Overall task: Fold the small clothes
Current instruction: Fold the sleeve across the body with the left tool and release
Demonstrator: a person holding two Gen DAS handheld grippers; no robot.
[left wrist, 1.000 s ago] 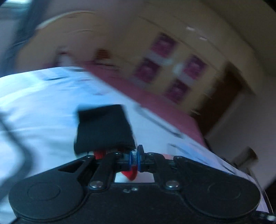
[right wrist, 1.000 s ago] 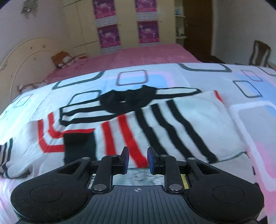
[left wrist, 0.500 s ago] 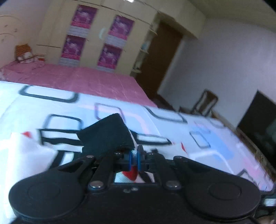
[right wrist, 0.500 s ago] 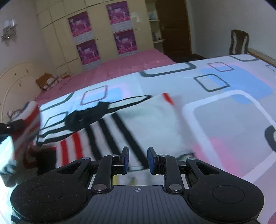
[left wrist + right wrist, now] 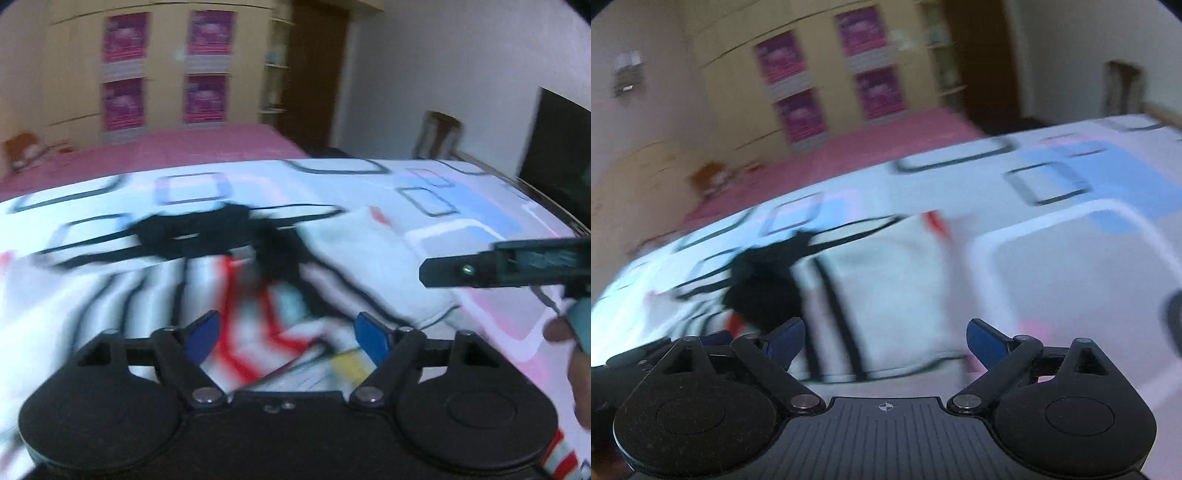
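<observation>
Left claw (image 5: 286, 334): matt black plastic body, blue pads (image 5: 201, 334) of smooth plastic, bright metal pivot screws (image 5: 207, 395) at five and seven o'clock of the pads. Right claw (image 5: 884, 341): the same matt plastic, its rear plate (image 5: 886, 432) finely ribbed. Garment (image 5: 258, 295): soft knit cloth, white with red and black stripes, blurred. Bedsheet (image 5: 1071, 266): smooth printed cloth, matt. Wardrobe (image 5: 166, 70) at twelve o'clock: pale wood-look panels bearing paper posters (image 5: 123, 37).
</observation>
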